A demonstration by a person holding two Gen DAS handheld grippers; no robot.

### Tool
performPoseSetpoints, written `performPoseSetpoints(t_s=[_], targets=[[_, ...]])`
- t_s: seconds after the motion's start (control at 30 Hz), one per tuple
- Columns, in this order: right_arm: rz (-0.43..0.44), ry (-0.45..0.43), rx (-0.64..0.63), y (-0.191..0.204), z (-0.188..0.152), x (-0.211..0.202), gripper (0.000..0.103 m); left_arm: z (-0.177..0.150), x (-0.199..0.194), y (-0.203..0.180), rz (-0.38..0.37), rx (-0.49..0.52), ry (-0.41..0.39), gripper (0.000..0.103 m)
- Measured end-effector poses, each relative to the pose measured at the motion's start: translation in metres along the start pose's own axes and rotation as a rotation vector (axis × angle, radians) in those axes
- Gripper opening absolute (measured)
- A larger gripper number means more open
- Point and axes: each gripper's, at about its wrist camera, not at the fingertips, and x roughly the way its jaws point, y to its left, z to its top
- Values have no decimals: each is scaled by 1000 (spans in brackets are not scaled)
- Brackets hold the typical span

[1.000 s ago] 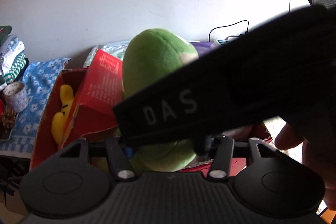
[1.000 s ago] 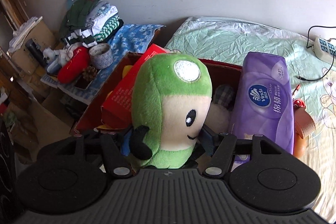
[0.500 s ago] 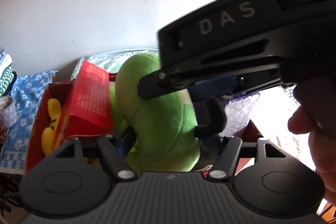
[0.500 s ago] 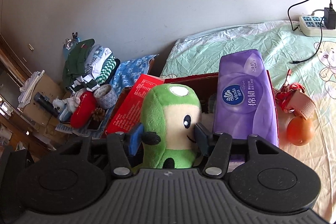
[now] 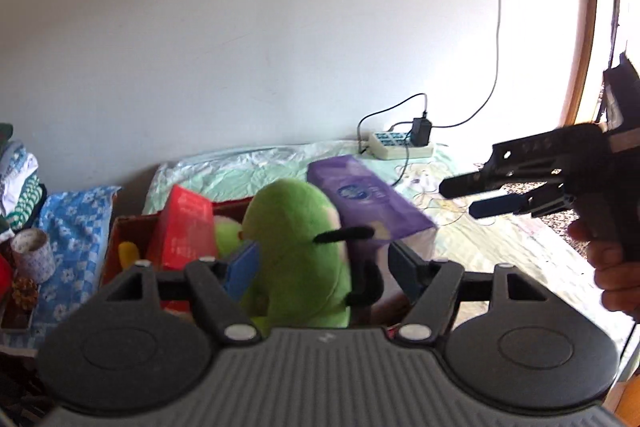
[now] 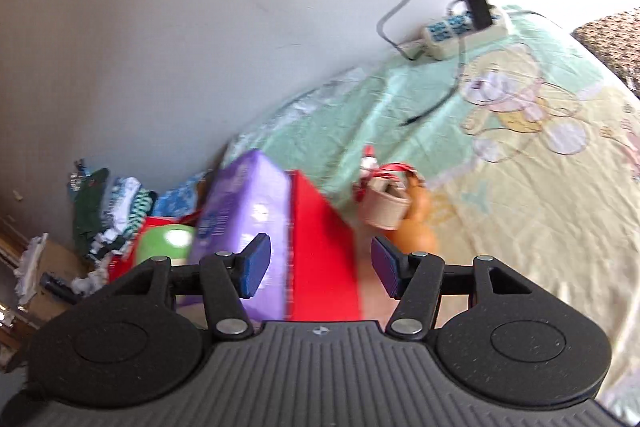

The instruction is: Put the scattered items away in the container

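Note:
A green plush toy stands in the red box, between a red carton and a purple tissue pack. My left gripper is open, its blue pads on either side of the plush without pressing it. My right gripper is open and empty above the box's red wall; it also shows at the right of the left wrist view. An orange and a beige roll with red ribbon lie on the bed beside the box.
A power strip with cables lies on the bedsheet by the wall. Folded clothes and a paper cup on a blue cloth sit to the left of the box. A yellow toy lies inside the box.
My right gripper let go of the plush and pulled back to the right, over the box edge. My left gripper's jaws have spread wider around the plush.

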Motion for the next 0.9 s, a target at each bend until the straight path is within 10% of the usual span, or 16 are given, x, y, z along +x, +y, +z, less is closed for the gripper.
performPoseSetpoints(t_s=[0.07, 0.4, 0.9], targets=[[-55, 29, 13, -17, 1, 3, 59, 3, 41, 46, -59, 17, -5, 74], [-82, 179, -18, -85, 6, 2, 60, -8, 117, -103, -228, 110, 135, 75], [129, 356, -148, -80, 94, 58, 60, -21, 238, -147, 192, 32, 251, 82]])
